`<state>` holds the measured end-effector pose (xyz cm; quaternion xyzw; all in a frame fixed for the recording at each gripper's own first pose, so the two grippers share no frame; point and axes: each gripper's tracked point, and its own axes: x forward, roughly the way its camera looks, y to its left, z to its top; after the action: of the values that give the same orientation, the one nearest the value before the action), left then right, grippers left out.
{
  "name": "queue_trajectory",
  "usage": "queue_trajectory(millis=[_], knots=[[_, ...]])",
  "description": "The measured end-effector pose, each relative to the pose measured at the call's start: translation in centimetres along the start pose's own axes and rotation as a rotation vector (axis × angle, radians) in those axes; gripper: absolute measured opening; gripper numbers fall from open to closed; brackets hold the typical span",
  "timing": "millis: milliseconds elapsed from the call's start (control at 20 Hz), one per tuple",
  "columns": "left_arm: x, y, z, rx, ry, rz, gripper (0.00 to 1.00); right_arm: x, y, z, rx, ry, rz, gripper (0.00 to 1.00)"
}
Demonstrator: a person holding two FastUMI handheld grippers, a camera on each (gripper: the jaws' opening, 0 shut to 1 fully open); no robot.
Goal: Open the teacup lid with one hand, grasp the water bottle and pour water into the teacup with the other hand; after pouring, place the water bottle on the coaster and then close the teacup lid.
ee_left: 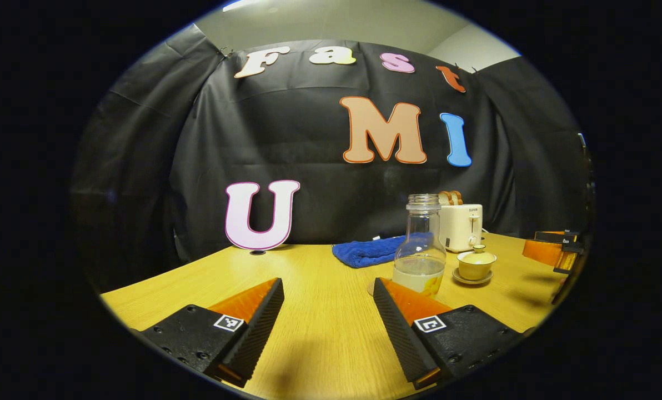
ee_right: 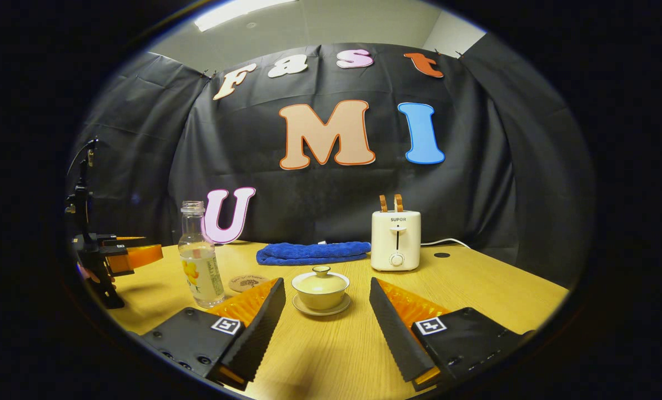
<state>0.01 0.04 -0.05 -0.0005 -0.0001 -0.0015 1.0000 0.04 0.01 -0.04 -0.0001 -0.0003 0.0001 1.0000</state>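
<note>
A clear water bottle [ee_left: 420, 250] with no cap and a little water stands upright on the table, just beyond my left gripper's right finger. My left gripper [ee_left: 328, 289] is open, nothing between its fingers. The lidded teacup [ee_left: 476, 264] on its saucer sits right of the bottle. In the right gripper view the teacup [ee_right: 320, 290], lid on, lies straight ahead between the fingers of my open right gripper [ee_right: 326, 289], a short way off. The bottle [ee_right: 200, 258] stands to its left, with a round coaster [ee_right: 247, 283] behind and right of it. The left gripper [ee_right: 125, 255] appears far left.
A white toaster [ee_right: 396, 240] with two toast slices stands at the back, a folded blue towel [ee_right: 311, 252] to its left. The wooden table [ee_right: 475, 289] ends at the black cloth wall. The right gripper [ee_left: 556, 250] shows at the right edge of the left gripper view.
</note>
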Motion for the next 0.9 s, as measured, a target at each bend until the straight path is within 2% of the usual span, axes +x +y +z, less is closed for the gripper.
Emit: queue_trajectory(millis=[250,300,350,400,650,700,850,900], knots=[[-0.02,0.12,0.05,0.002,-0.002,0.0,0.95,-0.03,0.0,-0.02,0.0,0.0,0.0,0.97],[-0.02,0.08,0.12,0.0,-0.002,-0.001,0.95,-0.03,0.0,0.02,0.0,0.0,0.0,0.94],[0.01,0.14,0.12,0.001,-0.001,-0.001,0.95,-0.01,0.02,-0.03,0.0,0.0,0.0,0.96],[0.01,0.15,0.16,0.002,-0.003,-0.001,0.95,0.01,0.01,-0.01,0.0,-0.001,0.0,0.94],[-0.02,0.07,-0.01,0.001,-0.002,-0.003,0.95,0.01,0.01,-0.04,0.0,0.0,0.0,0.94],[-0.05,0.1,0.07,0.001,-0.003,-0.003,0.95,0.02,0.02,0.0,0.0,0.0,0.001,0.96],[-0.03,0.09,0.04,0.001,-0.003,-0.005,0.95,0.27,0.3,-0.11,0.001,0.005,0.018,0.94],[0.0,0.1,0.14,0.001,-0.003,-0.005,0.95,0.48,0.26,-0.14,0.001,0.006,0.018,0.97]])
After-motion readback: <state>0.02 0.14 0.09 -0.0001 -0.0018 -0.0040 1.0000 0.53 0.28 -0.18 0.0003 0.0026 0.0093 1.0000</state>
